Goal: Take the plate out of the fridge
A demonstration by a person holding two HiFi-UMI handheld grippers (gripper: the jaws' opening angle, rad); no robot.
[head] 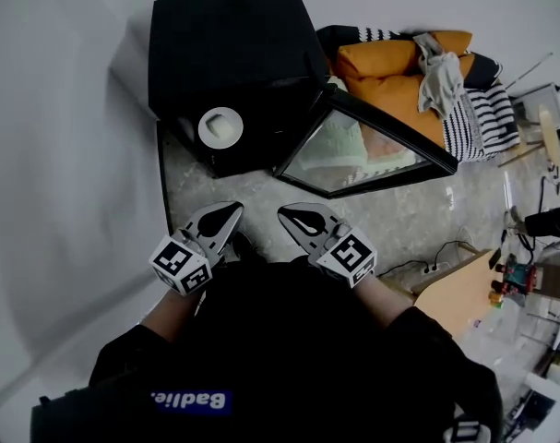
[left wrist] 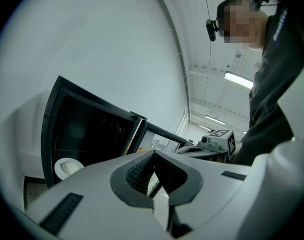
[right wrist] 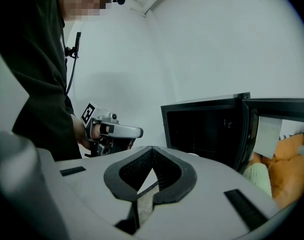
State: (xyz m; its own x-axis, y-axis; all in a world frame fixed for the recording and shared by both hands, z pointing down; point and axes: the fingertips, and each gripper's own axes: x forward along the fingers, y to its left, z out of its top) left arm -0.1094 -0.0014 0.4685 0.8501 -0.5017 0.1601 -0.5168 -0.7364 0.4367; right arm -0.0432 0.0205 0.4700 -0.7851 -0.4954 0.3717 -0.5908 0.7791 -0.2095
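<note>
A small black fridge [head: 229, 58] stands on the floor with its glass door [head: 367, 146] swung open to the right. A white plate [head: 220, 127] lies inside at the lower left of the fridge; in the left gripper view the plate [left wrist: 67, 167] shows at the bottom of the dark interior [left wrist: 91, 129]. My left gripper [head: 235, 209] and right gripper [head: 284, 212] hover side by side in front of the fridge, short of the plate. Both are shut with nothing held. In their own views the left gripper [left wrist: 153, 154] and right gripper [right wrist: 153, 151] have their tips together.
Orange cushions [head: 399, 72], a striped cloth [head: 487, 118] and a grey rag [head: 441, 72] lie behind the open door. A wooden board [head: 459, 293], cables and small clutter sit at the right. A white wall [head: 67, 155] runs along the left.
</note>
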